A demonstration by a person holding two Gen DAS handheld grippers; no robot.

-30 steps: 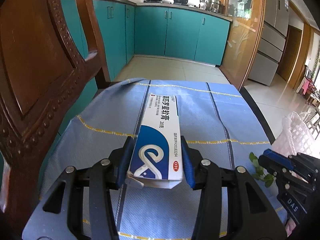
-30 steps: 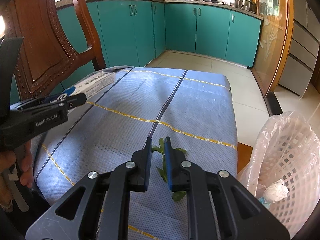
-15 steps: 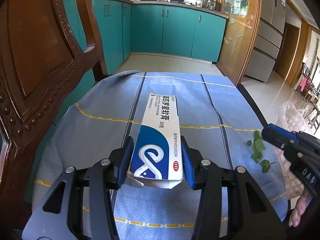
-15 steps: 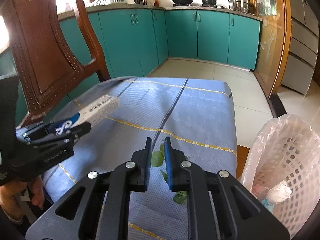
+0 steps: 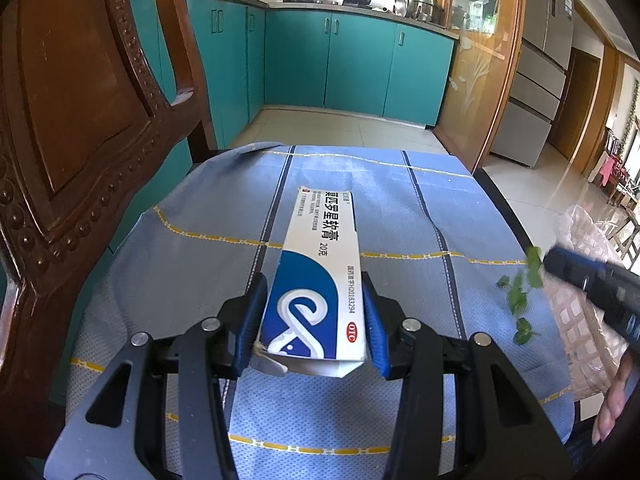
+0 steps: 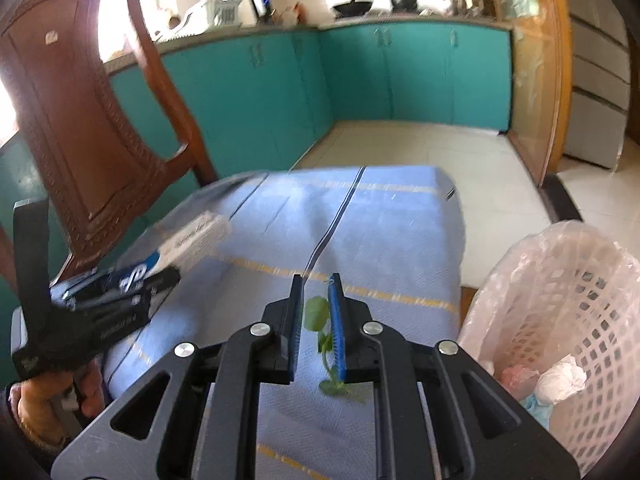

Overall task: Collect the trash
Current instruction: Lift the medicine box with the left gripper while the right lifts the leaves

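Ointment box (image 5: 320, 280), white and blue: large black Chinese print along white face, ending in characters 软膏; "20克" just below it. Small line down box's right edge, digits "H20183294" legible, characters before them too small to read. Red oval "OTC" at lower right corner of blue part. White looped logo on blue field. Lettering on left tool (image 6: 120, 320) body in right wrist view blurred, unreadable.
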